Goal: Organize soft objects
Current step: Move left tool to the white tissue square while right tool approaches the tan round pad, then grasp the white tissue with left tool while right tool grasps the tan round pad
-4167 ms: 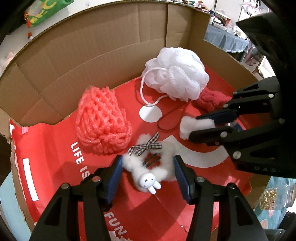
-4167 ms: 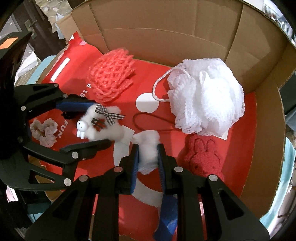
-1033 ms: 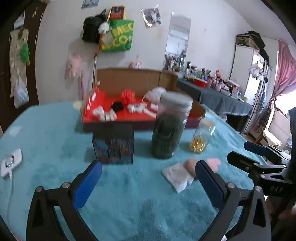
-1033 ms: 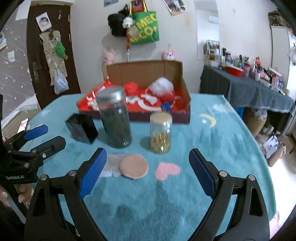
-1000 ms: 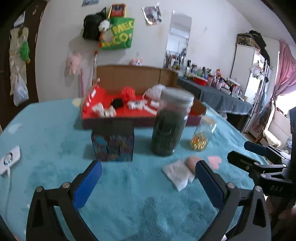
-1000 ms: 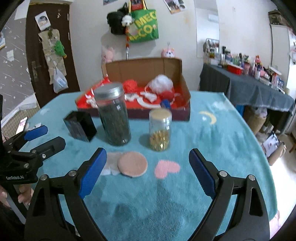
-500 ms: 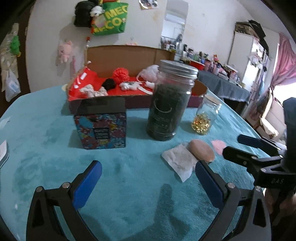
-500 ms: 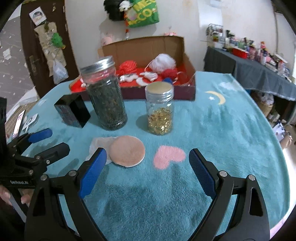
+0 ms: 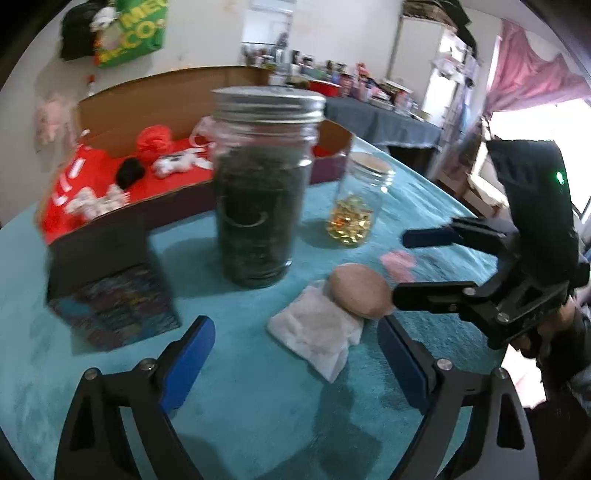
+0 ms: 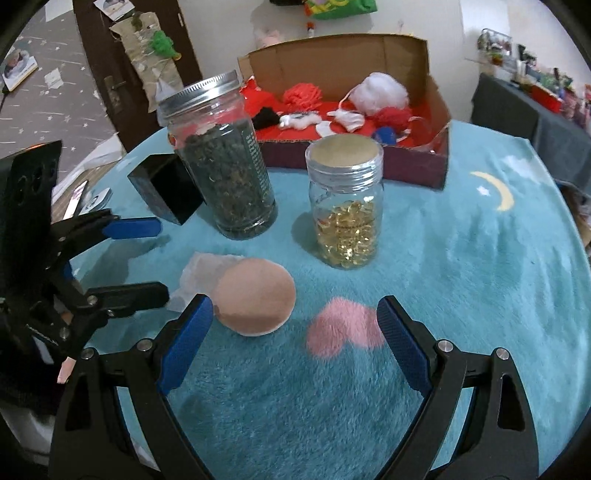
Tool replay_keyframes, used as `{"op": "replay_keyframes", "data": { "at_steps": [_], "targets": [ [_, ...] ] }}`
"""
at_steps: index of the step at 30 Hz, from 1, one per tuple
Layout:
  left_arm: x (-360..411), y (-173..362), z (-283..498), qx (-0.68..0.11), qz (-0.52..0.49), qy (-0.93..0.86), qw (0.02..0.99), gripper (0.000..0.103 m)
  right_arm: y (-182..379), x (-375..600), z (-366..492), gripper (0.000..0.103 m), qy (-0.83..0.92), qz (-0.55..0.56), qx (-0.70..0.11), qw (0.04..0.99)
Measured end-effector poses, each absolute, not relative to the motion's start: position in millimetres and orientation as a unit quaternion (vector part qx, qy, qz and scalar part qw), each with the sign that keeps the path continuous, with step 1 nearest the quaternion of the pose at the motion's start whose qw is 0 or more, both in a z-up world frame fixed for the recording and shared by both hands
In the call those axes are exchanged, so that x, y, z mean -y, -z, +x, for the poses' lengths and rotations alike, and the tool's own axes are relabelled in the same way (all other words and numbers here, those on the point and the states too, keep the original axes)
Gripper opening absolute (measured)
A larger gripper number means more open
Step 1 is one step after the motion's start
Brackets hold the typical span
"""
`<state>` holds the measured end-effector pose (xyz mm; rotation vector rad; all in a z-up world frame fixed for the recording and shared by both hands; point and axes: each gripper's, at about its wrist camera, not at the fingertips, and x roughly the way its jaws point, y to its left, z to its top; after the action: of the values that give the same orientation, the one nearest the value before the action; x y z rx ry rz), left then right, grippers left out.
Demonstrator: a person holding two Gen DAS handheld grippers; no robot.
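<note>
While our left gripper (image 9: 295,339) narrows its blue-padded jaws, nothing is pinched between them; a flat white cloth pad (image 9: 317,334) lies on the table just ahead of them. We hold our right gripper (image 10: 295,321) spread wide and empty over a fluffy teal blanket with a pink heart (image 10: 343,328) and a yellow moon (image 10: 496,188), which covers the table. A round tan powder puff (image 10: 255,295) rests partly on the white pad, near the right gripper's left finger. Behind them stand a tall glass jar of dark dried leaves with a metal lid (image 10: 225,158), a smaller clear jar of golden capsules (image 10: 345,203) and a black box (image 10: 166,192). Farther back, an open cardboard box lined in red (image 10: 428,92) holds the soft toys, among them a white mesh sponge (image 10: 380,88). A green bag (image 9: 133,33) hangs on the pale wall, and a dark-draped side table (image 9: 380,122) is crowded with small items.
</note>
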<state>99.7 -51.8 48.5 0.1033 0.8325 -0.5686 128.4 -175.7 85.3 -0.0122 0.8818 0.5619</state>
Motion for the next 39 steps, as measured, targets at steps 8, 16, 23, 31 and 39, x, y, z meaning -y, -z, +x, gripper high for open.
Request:
{"op": "replay_keyframes", "data": {
  "at_steps": [8, 16, 23, 31, 39],
  "targets": [
    [67, -37, 113, -0.421, 0.09, 0.296, 0.852, 0.071, -80, 161, 137, 0.075, -0.316, -0.038, -0.429, 0.846],
    [66, -35, 112, -0.415, 0.079, 0.333, 0.843, 0.012, -76, 149, 137, 0.034, -0.349, -0.055, -0.422, 0.835],
    [50, -50, 99, -0.392, 0.054, 0.333, 0.856, 0.011, -87, 144, 120, 0.017, -0.332, -0.05, -0.397, 0.854],
    [30, -62, 101, -0.384, 0.024, 0.318, 0.866, 0.01, -102, 147, 120, 0.017, -0.321, -0.015, -0.378, 0.868],
    [2, -61, 98, -0.39, -0.004, 0.299, 0.871, 0.01, -100, 149, 119, 0.017, -0.312, -0.015, -0.387, 0.867]
  ]
}}
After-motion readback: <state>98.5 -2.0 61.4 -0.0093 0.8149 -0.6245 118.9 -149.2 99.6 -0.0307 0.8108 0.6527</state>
